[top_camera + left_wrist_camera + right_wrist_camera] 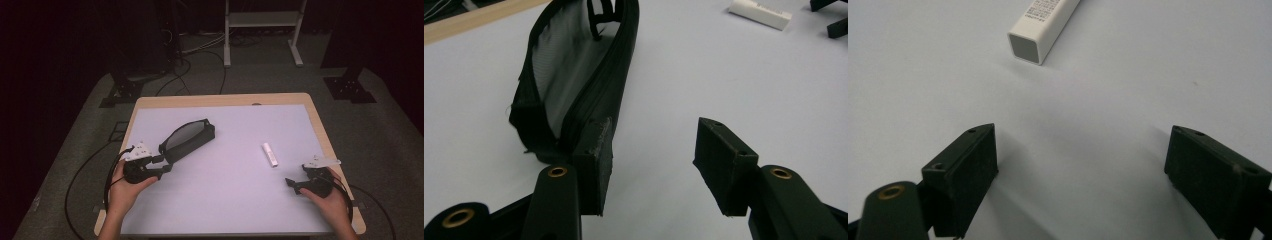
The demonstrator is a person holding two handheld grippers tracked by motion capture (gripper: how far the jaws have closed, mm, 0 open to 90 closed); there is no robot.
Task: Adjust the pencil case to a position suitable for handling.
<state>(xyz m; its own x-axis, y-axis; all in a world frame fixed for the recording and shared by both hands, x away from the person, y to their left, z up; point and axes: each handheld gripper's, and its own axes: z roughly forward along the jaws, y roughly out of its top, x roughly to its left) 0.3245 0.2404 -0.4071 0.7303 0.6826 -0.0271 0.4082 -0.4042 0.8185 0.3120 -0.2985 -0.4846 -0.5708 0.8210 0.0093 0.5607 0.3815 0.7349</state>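
A black pouch with a grey mesh side [187, 137] lies at the mat's left, its zip edge up. My left gripper [162, 167] sits at the pouch's near end. In the left gripper view the pouch [569, 75] lies just beyond and outside the left jaw, and the gripper [654, 135] is open with bare mat between its pads. A small white box [270, 154] lies right of centre. My right gripper [292, 185] rests near the front right, wide open [1083, 145], with the white box [1043, 25] end-on a short way ahead.
A pale lilac mat [235, 190] covers the wooden table [320, 130]. Cables trail off the table's left side to the floor [90, 165]. A white stand [262, 20] and dark tripod feet [350, 87] stand on the carpet beyond the far edge.
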